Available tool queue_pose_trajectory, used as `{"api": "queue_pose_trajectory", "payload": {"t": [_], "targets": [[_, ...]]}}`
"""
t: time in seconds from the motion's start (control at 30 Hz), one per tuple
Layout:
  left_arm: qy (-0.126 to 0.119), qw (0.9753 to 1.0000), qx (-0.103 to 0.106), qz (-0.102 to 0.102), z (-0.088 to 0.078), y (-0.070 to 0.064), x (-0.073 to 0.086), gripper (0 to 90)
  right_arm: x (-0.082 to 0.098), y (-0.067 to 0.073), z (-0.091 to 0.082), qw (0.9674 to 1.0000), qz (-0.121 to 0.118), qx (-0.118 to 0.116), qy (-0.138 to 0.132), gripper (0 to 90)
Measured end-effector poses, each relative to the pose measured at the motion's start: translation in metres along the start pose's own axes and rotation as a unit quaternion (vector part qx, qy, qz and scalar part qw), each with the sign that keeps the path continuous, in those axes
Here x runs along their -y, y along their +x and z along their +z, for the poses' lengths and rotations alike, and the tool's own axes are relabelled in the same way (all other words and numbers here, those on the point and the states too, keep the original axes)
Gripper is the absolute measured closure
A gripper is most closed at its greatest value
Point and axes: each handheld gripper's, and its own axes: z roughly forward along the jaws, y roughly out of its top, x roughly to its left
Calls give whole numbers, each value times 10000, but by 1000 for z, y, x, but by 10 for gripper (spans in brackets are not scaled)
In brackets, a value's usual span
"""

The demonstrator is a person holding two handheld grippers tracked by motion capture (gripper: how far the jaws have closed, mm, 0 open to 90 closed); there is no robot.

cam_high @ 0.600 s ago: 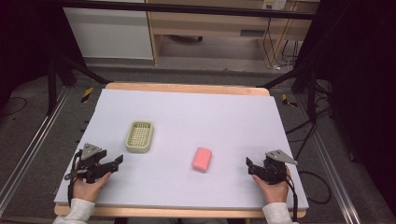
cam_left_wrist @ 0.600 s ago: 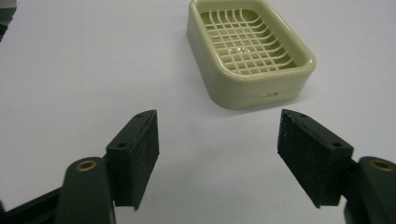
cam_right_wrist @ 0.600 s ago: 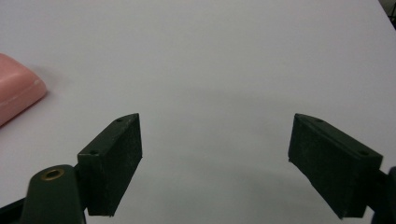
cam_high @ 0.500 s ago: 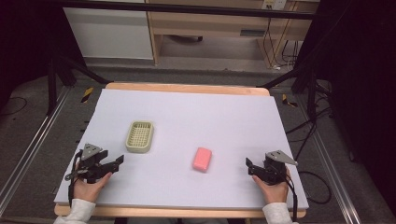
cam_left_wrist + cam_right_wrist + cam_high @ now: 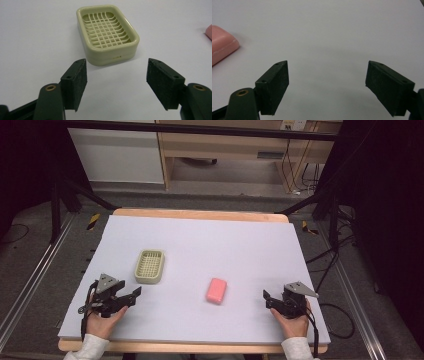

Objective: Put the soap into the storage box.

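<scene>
Two grippers, left gripper and right gripper, fingers wide apart, empty, soap dish marking unreadable, pink soap.

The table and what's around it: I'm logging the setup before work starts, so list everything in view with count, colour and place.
Soap dish: one, pale yellow-green with a grid insert, left part of the table, just ahead of the left gripper, empty.
Soap bar: one, pink, lying flat near the table's middle, apart from the dish.
Table: one, pale lilac-white top with a wooden edge.
Cabinet: one, white, on the floor beyond the table.
Left gripper: one, black, near-left corner, jaws open.
Right gripper: one, black, near-right corner, jaws open.
Hands: two, each holding a gripper, white sleeves.
</scene>
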Motion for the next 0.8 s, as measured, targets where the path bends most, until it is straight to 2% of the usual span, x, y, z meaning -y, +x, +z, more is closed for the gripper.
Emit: {"api": "queue_pose_trajectory", "payload": {"t": [0.07,0.2,0.3,0.8], "targets": [[-21,10000,58,-41,1,-2,-1,323,0,0,0,10000,1,-5,1,190],[-59,9999,93,43,2,-9,-4,320,0,0,0,10000,-3,-1,13,190],[-93,9999,109,12,3,-12,-6,313,0,1,1,10000,-6,0,10,190],[-5,9994,250,229,9,-28,-17,288,-1,1,1,10000,-9,8,-28,191]]}}
